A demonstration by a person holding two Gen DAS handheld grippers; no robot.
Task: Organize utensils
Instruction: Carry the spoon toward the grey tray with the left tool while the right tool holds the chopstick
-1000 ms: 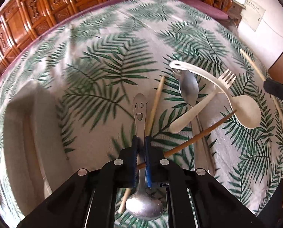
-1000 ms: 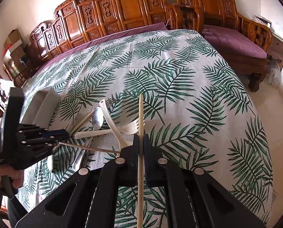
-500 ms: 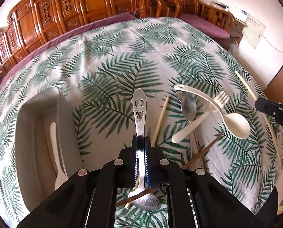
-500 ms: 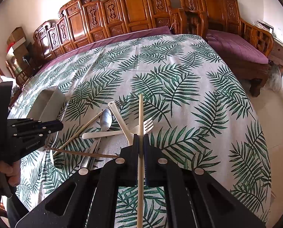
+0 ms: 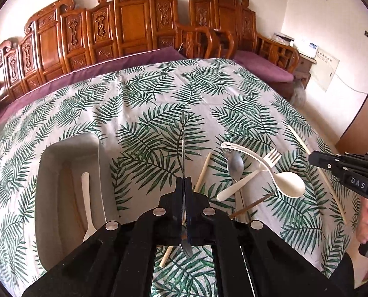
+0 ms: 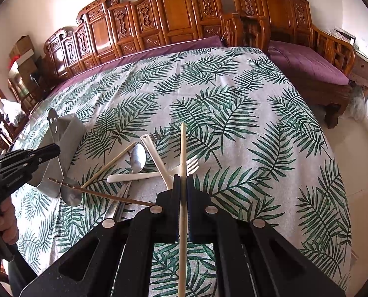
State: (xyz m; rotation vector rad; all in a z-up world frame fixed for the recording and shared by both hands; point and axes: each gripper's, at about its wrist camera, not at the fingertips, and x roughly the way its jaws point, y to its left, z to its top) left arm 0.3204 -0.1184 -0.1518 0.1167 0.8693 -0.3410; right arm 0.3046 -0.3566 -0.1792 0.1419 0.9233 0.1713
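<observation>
A: What is the left gripper [image 5: 184,185] doing?
B: Its jaws are clenched on the metal spoon [image 5: 183,148], seen edge-on here, lifted just right of the grey tray [image 5: 67,146].
A: And in the other view?
B: The smiley handle rises above the tray's near corner and the bowl hangs below the fingers.
A: What lies in the tray?
B: 1 white plastic utensil [image 5: 86,203], lengthwise.
A: The right gripper [image 6: 183,185]?
B: Clamped on 1 pale chopstick [image 6: 182,198], well right of the tray.
A: The rest?
B: Right of the tray, on the leaf-print cloth [image 5: 159,94]: a white spoon [image 5: 278,178], a white fork [image 5: 248,178], a second metal spoon [image 5: 235,164], 2 loose chopsticks.
</observation>
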